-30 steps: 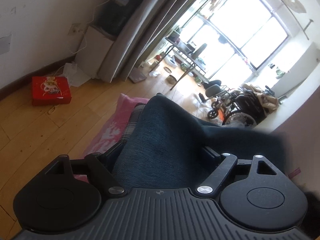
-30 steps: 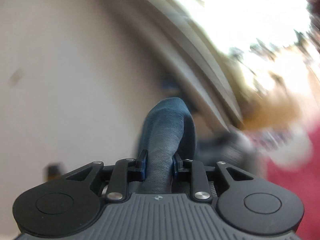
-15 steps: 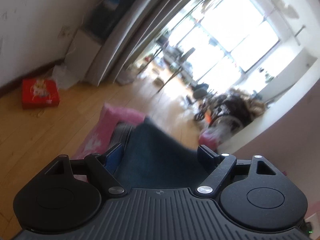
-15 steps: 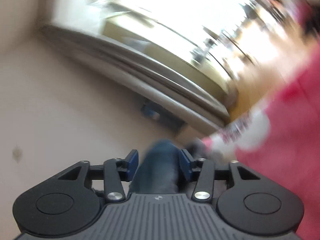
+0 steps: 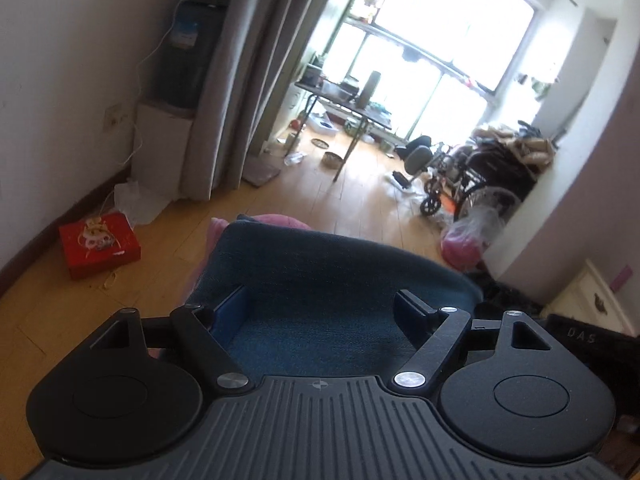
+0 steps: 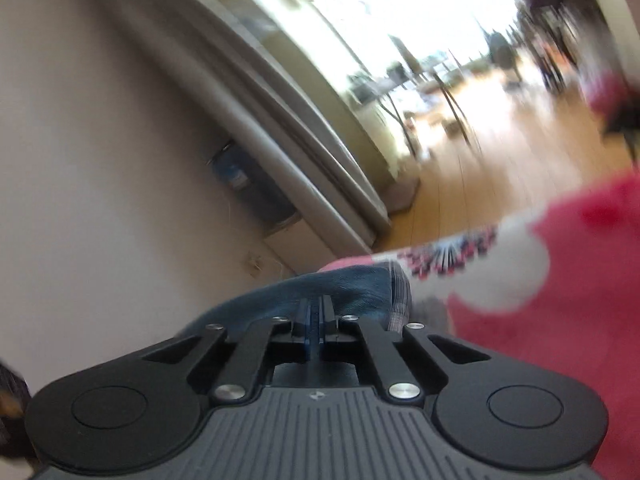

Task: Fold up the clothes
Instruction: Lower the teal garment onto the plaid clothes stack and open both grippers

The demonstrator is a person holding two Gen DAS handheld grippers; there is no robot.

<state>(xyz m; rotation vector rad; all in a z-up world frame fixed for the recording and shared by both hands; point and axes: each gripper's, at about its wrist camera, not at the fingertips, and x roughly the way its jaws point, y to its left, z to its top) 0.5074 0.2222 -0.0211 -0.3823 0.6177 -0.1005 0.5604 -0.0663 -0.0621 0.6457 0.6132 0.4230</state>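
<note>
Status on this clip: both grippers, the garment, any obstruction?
Left gripper open over blue garment. Right gripper just closed, fingers together, nothing visibly gripped. No obstruction seen.

My right wrist view is motion-blurred: the pink patterned cloth (image 6: 540,280) and the far room (image 6: 460,92) smear so that no print or item there can be read. My right gripper (image 6: 316,320) hides whatever lies directly under it, and I cannot tell whether its closed tips pinch the dark blue garment (image 6: 320,288) beyond them. In my left wrist view, the garment's (image 5: 320,296) lower part is covered by my left gripper (image 5: 320,312), and the heap on the wheelchair (image 5: 480,184) is too small to identify.
</note>
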